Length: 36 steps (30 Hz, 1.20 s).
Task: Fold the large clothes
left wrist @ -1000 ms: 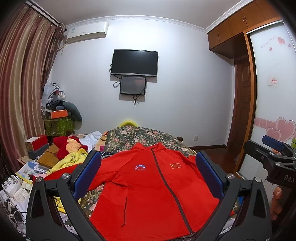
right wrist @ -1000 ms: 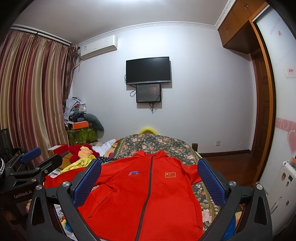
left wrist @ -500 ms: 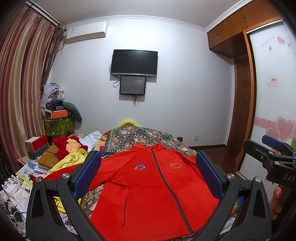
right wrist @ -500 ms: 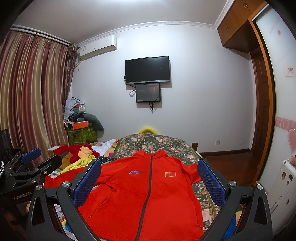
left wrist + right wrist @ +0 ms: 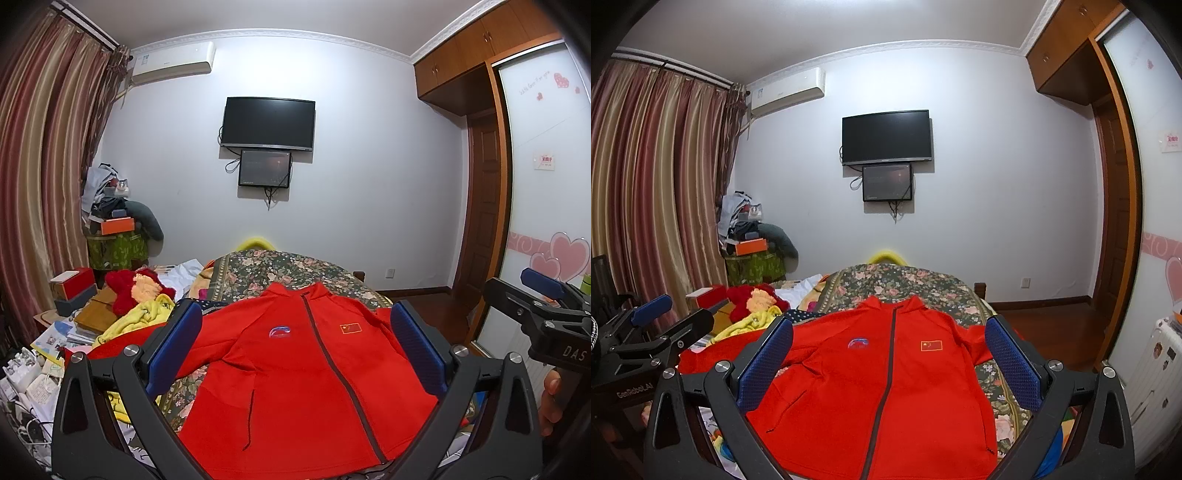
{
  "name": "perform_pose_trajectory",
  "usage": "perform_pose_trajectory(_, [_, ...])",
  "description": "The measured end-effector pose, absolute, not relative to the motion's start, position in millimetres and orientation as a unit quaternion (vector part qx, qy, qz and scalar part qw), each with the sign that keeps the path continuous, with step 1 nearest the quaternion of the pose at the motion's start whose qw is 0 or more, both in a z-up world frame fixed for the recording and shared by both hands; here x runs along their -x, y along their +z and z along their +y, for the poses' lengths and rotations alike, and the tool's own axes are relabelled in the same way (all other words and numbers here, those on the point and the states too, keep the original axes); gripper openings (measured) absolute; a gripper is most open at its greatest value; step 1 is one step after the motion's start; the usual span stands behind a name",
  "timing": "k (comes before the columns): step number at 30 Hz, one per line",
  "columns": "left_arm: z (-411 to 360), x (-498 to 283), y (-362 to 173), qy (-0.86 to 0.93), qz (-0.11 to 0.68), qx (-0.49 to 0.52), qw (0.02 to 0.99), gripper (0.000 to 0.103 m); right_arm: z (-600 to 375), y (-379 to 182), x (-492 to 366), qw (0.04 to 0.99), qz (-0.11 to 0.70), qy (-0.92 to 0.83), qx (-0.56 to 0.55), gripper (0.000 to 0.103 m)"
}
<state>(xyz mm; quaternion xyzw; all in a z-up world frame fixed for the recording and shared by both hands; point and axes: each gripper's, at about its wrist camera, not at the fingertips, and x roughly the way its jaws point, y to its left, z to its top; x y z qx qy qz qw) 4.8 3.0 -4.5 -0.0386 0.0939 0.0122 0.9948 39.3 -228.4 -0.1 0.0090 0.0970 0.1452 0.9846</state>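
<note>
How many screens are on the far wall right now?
2. A large black television is mounted on the wall, and a smaller monitor hangs directly beneath it, cables trailing below. Both look dark. Nothing suggests another is hidden.

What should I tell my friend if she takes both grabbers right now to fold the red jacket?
Left gripper: open, holding nothing, above the jacket.
Right gripper: open, holding nothing, also above it.
Red jacket: lies front up and zipped on the flowery bedspread, collar toward the far wall; the sleeve toward the curtain side stretches out sideways.
Done: jacket laid out; no fold shows.
Left: all the folding, probably sleeves in first, then the body.
</note>
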Motion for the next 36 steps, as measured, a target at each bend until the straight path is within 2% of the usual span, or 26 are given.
perform_pose_trajectory(12, [33.0,-40.9,-18.7,0.037,0.125,0.052,0.99,0.103,-198.9,-10.4,-91.2,0.981,0.124,0.149,0.006,0.103])
perform_pose_trajectory(21, [89.3,-111.2,-55.6,0.079,0.188,0.082,0.976,0.103,-160.9,-41.0,-181.9,0.97,0.189,0.153,0.024,0.103])
perform_pose_trajectory(30, [182.0,-183.9,-125.4,0.124,0.281,0.145,0.941,0.103,-121.3,-104.8,-288.4,0.943,0.291,0.153,0.056,0.103])
perform_pose_trajectory(36, [246.1,-200.4,-187.2,0.153,0.349,0.158,0.911,0.103,-102.1,-159.2,-341.8,0.921,0.345,0.158,0.089,0.103])
